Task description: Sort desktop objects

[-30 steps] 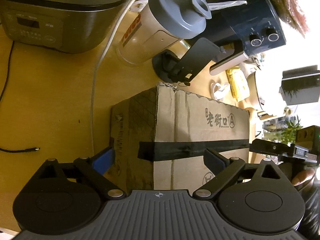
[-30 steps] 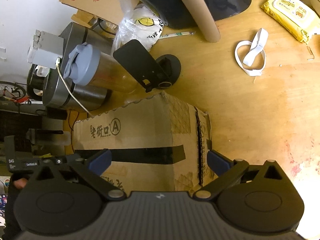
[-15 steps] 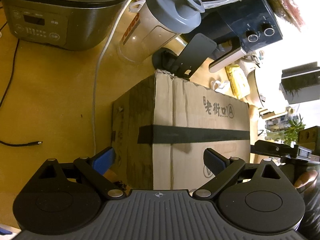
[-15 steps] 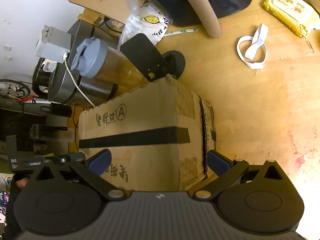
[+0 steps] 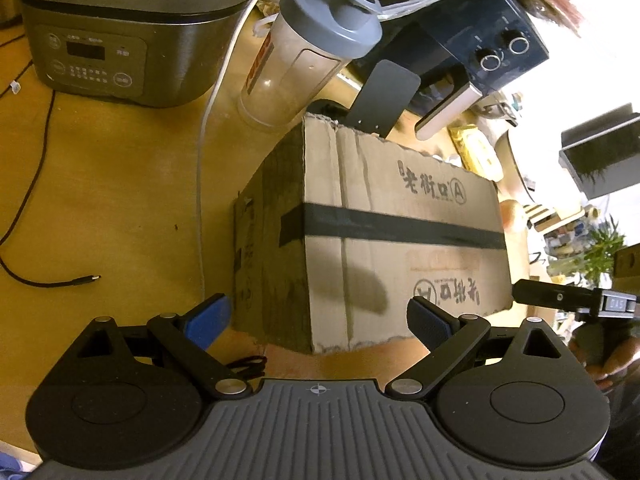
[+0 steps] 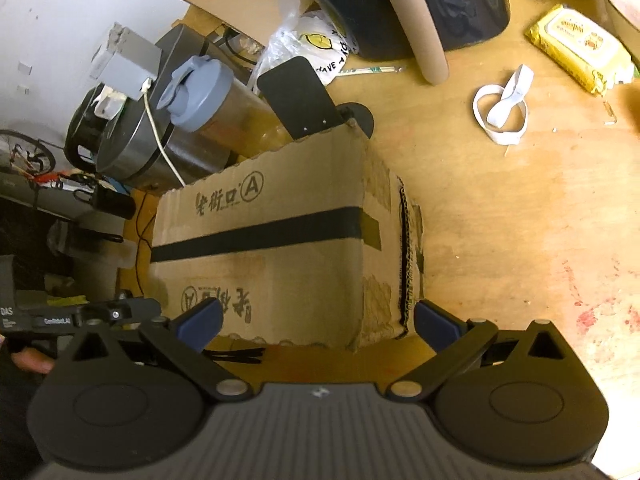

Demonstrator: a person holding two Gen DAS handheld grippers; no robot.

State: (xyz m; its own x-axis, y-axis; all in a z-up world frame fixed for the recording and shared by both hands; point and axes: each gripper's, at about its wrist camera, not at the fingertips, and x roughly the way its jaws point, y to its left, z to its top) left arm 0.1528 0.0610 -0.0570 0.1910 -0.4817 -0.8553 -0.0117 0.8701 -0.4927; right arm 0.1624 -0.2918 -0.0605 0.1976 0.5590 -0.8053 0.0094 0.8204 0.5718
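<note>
Crosswise, the taped cardboard box (image 5: 384,240) lies between both wide-spread hand-held grippers (image 5: 320,320) (image 6: 316,320), tape along its length.

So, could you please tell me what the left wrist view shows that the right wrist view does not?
Left wrist only: the cooker's control panel and a loose black cable. Right wrist only: the yellow wipes pack, white strap and cardboard tube. Both: the taped box, shaker bottle and an open tool.
</note>
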